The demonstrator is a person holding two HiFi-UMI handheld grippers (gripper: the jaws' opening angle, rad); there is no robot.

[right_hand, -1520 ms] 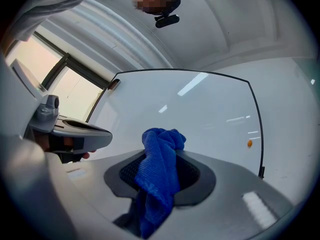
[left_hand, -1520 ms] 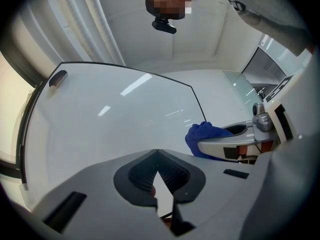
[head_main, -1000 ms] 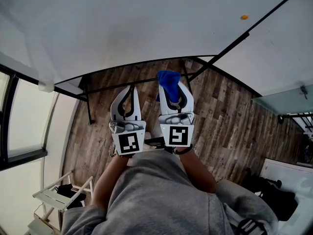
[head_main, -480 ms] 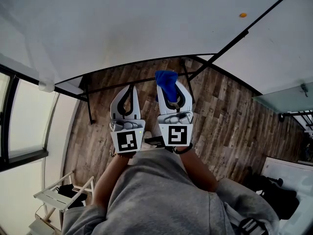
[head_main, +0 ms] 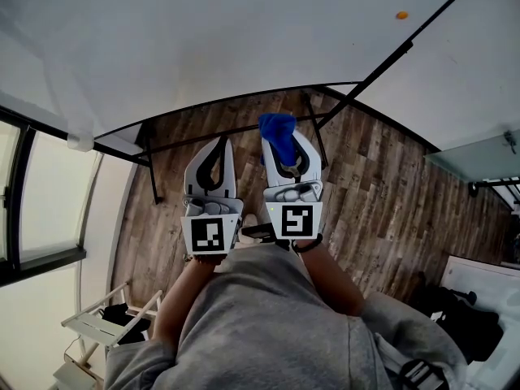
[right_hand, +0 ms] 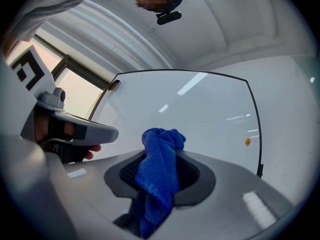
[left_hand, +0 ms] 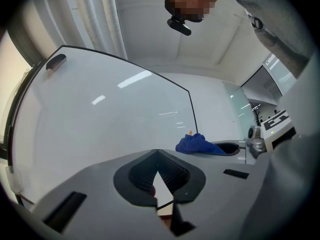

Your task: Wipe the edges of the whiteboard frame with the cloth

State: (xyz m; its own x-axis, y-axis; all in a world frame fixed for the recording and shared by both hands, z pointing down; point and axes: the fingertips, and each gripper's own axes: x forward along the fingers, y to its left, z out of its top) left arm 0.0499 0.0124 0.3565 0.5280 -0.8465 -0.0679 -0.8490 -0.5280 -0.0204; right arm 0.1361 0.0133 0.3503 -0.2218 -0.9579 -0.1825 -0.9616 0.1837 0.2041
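The whiteboard (head_main: 244, 31) fills the top of the head view, with its thin black frame (head_main: 382, 62) running along the lower and right edges. A blue cloth (head_main: 276, 128) sticks out of my right gripper (head_main: 281, 139), which is shut on it just below the board's lower edge. In the right gripper view the cloth (right_hand: 160, 174) hangs bunched between the jaws, with the frame (right_hand: 255, 114) behind. My left gripper (head_main: 218, 140) sits beside it on the left, shut and holding nothing. The left gripper view shows its tips (left_hand: 157, 153) together before the board.
A small orange magnet (head_main: 401, 15) sticks on the board near its right edge, and an eraser (left_hand: 56, 61) at a top corner. Below are the board's black stand legs (head_main: 151, 181), wood floor (head_main: 374, 193), a window (head_main: 32, 218) at left and a white rack (head_main: 93, 327).
Almost nothing: both grippers stay side by side below the board's edge, the cloth still pinched; the head view has shifted slightly.
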